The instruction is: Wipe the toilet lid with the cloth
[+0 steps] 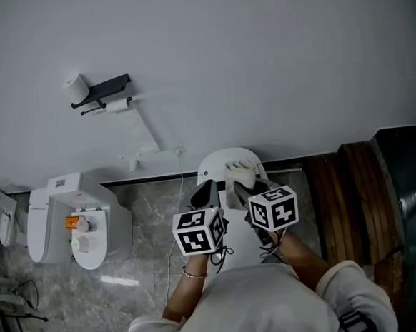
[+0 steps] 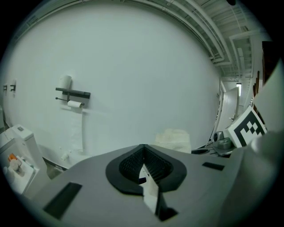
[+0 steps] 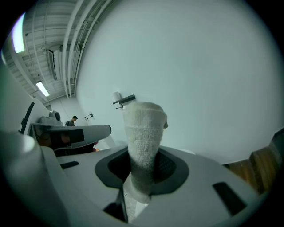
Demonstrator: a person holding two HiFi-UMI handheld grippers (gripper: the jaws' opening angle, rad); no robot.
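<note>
Right gripper [image 3: 141, 170] has its jaws clamped on the cloth [image 3: 143, 133], which stands out past them as a thick bunched roll. The hand holds it up in the air, near the person's chest and above the toilet lid [image 1: 218, 161], the white rounded shape showing just beyond and between the two grippers; cloth and lid are apart.

To wipe well, the gripper likely needs tipping further down, so that the side of the roll meets the lid, not only its tip. Even strokes from the far edge toward the near one, each overlapping the last, should cover it. The grip should stay firm, since a dragged roll may pull out.

Left gripper [image 2: 143, 164], just beside on the left, has its jaws together on nothing and is best kept off the lid.

Far left stand a second white fixture [image 1: 76, 222] and, on the wall, a paper holder [image 1: 102, 91]; both are well apart from the work.
</note>
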